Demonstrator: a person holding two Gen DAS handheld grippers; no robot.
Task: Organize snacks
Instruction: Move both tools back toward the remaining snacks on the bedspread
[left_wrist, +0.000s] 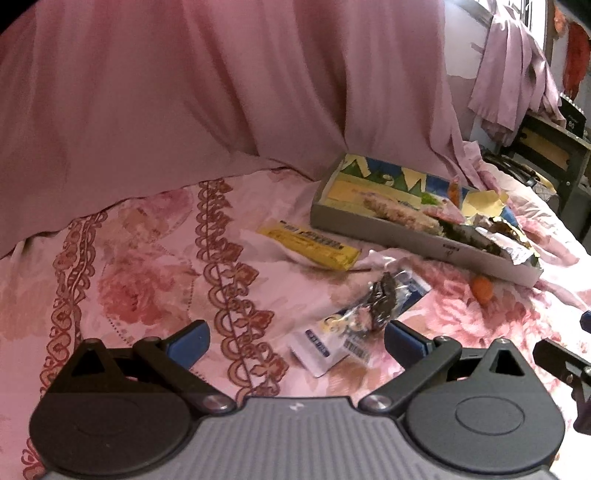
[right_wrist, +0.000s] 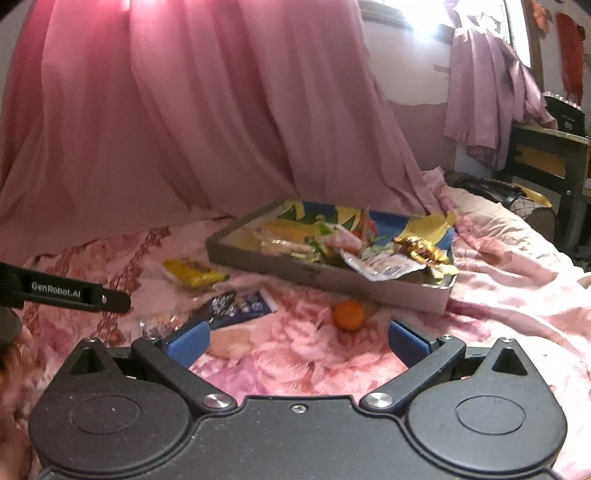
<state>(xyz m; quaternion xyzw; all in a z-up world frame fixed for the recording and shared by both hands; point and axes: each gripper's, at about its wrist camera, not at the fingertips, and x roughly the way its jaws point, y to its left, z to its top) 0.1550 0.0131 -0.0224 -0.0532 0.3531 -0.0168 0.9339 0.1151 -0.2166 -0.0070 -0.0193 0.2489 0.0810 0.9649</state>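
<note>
Inside grey tray, crinkled snack wrappers

Both wrist views look low across the bedspread (left camera nearer) toward the shared snack tray.

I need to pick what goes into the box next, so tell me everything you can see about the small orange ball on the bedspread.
The small orange ball is round, matte and unwrapped-looking; whether fruit or sweet is unclear. It lies loose on the pink floral bedspread, outside the grey box and near its front wall, apart from it. Nothing grips it: the right gripper stands open just short of it. The left view shows it near the box's corner.
</note>
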